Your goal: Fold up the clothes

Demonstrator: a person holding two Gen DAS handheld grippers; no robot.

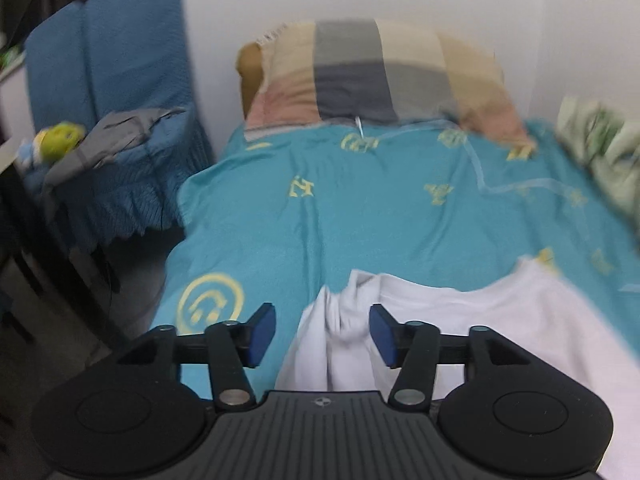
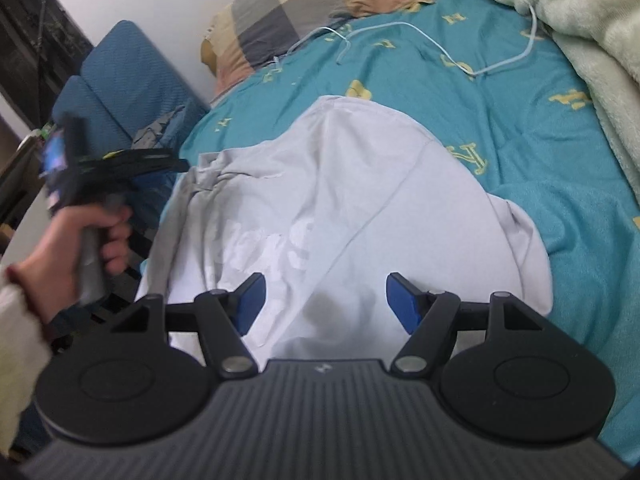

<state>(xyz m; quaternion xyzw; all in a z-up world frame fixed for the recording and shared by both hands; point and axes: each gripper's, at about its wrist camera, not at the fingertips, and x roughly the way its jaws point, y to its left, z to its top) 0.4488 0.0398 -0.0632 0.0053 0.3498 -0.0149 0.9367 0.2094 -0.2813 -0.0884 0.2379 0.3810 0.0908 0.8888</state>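
Observation:
A white T-shirt with a faint white print lies spread on the teal bedsheet; it also shows in the left wrist view. My left gripper is open, its blue pads either side of a bunched edge of the shirt, holding nothing. In the right wrist view the left gripper is at the shirt's left edge, held by a hand, blurred. My right gripper is open and empty above the near part of the shirt.
A checked pillow lies at the head of the bed. A pale green blanket is heaped on the right. A thin light cable runs over the sheet. A blue chair with grey cloth stands left of the bed.

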